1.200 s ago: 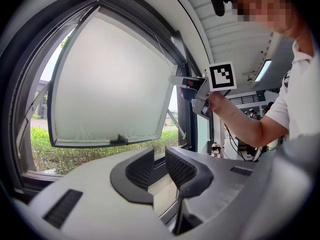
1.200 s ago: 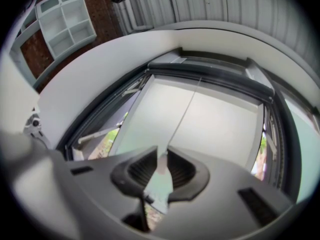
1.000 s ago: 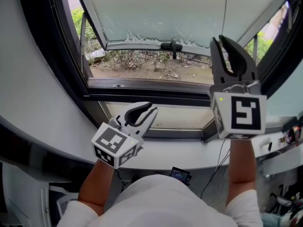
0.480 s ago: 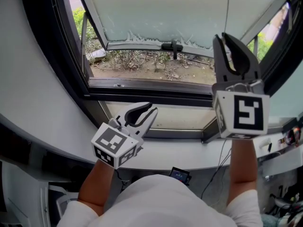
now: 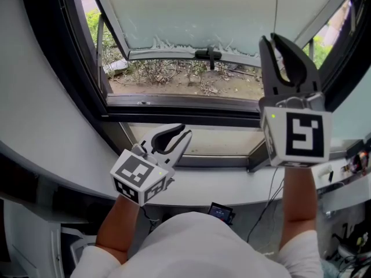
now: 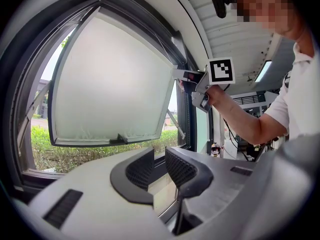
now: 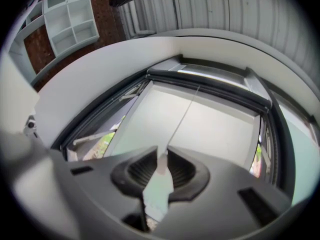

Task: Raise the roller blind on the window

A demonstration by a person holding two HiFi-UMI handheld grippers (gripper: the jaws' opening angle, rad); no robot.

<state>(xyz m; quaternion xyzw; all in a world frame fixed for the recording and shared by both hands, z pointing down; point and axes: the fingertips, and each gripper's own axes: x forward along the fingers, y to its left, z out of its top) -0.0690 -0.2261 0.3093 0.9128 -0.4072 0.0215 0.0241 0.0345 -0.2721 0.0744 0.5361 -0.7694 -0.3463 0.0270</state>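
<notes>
A thin pull cord [image 5: 276, 10] hangs down in front of the frosted, outward-tilted window pane [image 5: 191, 16]. My right gripper [image 5: 273, 42] is raised at the right, pointing up at the window. Its jaws are shut on the cord's pale lower end [image 7: 161, 170]. From there the cord [image 7: 182, 119] runs up to the top of the window frame. My left gripper [image 5: 177, 133] is held low over the sill [image 5: 220, 184], level and open, with nothing between its fingers [image 6: 145, 166]. I cannot tell a blind apart from the pale pane.
A dark window frame [image 5: 174, 106] surrounds the opening, with a black handle [image 5: 208, 54] on the pane's lower edge. Plants and soil lie outside. Cables and small devices [image 5: 348, 167] sit at the sill's right end.
The right gripper has crept slightly up the picture with the cord in it. The left gripper has stayed where it was.
</notes>
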